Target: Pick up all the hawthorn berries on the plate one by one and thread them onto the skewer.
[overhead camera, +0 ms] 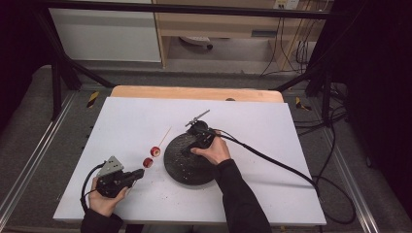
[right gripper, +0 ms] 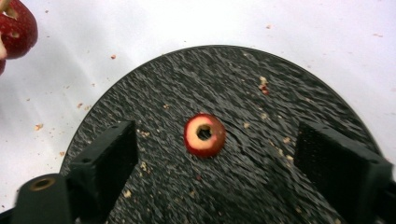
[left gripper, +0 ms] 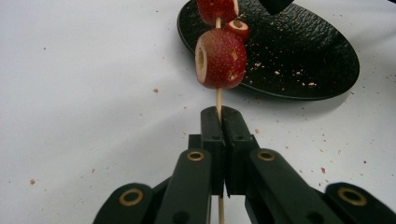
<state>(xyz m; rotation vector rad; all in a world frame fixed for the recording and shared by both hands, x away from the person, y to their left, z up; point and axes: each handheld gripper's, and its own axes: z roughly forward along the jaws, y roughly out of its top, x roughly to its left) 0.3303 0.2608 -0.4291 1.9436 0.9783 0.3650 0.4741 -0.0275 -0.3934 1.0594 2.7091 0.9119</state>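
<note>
My left gripper (overhead camera: pixel 137 173) (left gripper: pixel 222 115) is shut on a thin wooden skewer (left gripper: pixel 218 99). The skewer points up and away towards the black plate (overhead camera: pixel 180 170) and carries red cored fruit pieces (overhead camera: pixel 155 151) (left gripper: pixel 219 58). Another cored red fruit piece (right gripper: pixel 204 134) (left gripper: pixel 238 28) lies flat on the plate (right gripper: pixel 243 84), hole upward. My right gripper (overhead camera: pixel 188 149) (right gripper: pixel 223 156) hangs over that plate, open. Its two pads (right gripper: pixel 109 158) stand well apart on either side of the piece without touching it.
The plate (left gripper: pixel 299 56) is rough and dark, dusted with crumbs, and sits mid-table on a white board (overhead camera: pixel 252 126). Crumbs are scattered on the board. A black cable (overhead camera: pixel 272 162) trails right from the right gripper. The wooden table edge (overhead camera: pixel 194 92) lies beyond the board.
</note>
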